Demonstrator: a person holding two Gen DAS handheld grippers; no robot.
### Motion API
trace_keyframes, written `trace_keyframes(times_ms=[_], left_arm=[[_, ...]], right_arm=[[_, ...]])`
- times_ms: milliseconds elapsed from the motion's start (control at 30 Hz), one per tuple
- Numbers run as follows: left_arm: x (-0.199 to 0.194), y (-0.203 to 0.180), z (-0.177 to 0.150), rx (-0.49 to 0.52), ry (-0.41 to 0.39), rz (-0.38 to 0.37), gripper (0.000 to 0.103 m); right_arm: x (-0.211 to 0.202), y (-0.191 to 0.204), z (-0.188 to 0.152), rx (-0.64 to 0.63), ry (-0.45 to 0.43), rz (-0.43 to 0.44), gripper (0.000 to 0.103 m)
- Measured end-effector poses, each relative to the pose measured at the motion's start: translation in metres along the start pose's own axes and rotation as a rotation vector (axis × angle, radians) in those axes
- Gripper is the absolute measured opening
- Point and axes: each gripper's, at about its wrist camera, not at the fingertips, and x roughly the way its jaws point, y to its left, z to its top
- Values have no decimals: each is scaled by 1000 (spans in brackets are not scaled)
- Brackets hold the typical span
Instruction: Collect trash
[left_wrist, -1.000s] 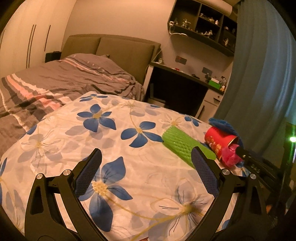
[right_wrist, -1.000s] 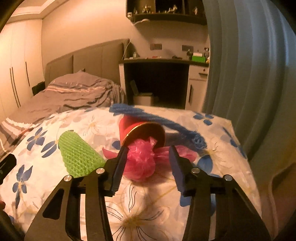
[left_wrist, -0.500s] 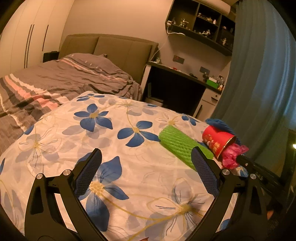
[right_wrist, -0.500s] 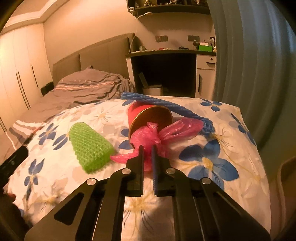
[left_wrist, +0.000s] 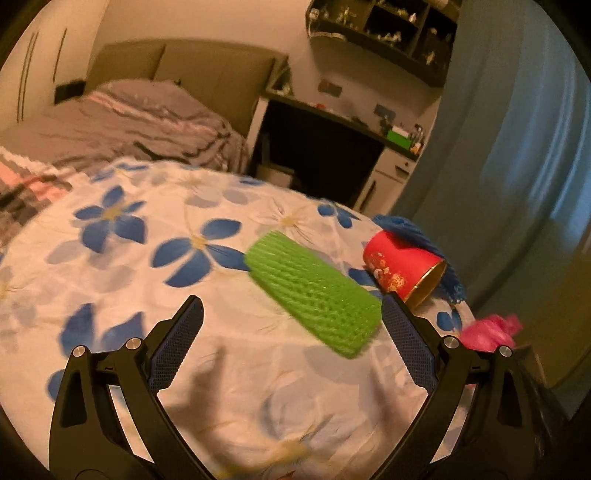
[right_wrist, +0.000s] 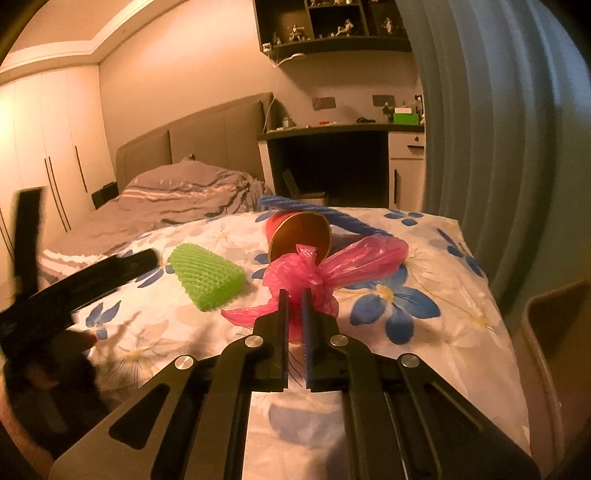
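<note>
My right gripper (right_wrist: 294, 293) is shut on a crumpled pink plastic bag (right_wrist: 325, 267), lifted a little off the flowered bedspread (right_wrist: 424, 332). That pink bag (left_wrist: 487, 332) also shows at the right edge of the left wrist view. A green foam mesh sleeve (left_wrist: 314, 291) lies on the spread just ahead of my left gripper (left_wrist: 291, 314), which is open and empty; the sleeve's near end sits by the right finger. The green sleeve (right_wrist: 207, 278) lies left of the bag. A red paper cup (left_wrist: 402, 267) lies on its side, its mouth (right_wrist: 299, 236) facing me.
A blue mesh strip (right_wrist: 325, 214) lies behind the cup. A grey striped duvet (left_wrist: 122, 122) covers the far bed. A desk (right_wrist: 343, 129) and a blue curtain (left_wrist: 517, 147) stand to the right. My left gripper's dark body (right_wrist: 74, 280) shows at the left of the right wrist view.
My right gripper closed on the pink bag and drew it back out of the cup's mouth. My left gripper moved closer to the green sleeve and swung right.
</note>
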Motion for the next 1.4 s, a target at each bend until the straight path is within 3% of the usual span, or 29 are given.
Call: trace_keyframes(times_ms=[100,167,200,267,333,433,467,700,1067,1400], left_arm=[[25,1,4,-58,85,-20,94],[42,3,5,-105,147,-41,87],[48,4,5,-119,168,-37,78],[54,2,4,-118,180,-29,69],[58,-1,4,-107,198,-60,37],[63,0,2,-118,220,-86,14],[63,2,2,-126,223,-98,12],[29,10,-5,-165,136,-155,9],[-76,-36,-45,57,-80,-110,9],[-121,-78,-71,164,-114,-144,9]], right_arm=[[-8,-5,-3,10,-10,2,7],[-12,-7,-4,13,-15,1,7],[-13,-8,-5,12,-16,-1,7],[-14,-9,-7,11,-16,-6,7],[-15,-11,-8,16,-14,-6,7],[-18,-12,-10,27,-15,-5,7],[-20,-13,-11,30,-16,-4,7],[-40,-16,-15,37,-41,-15,7],[-93,-26,-26,64,-103,-80,7],[-147,-44,-40,94,-150,-157,7]])
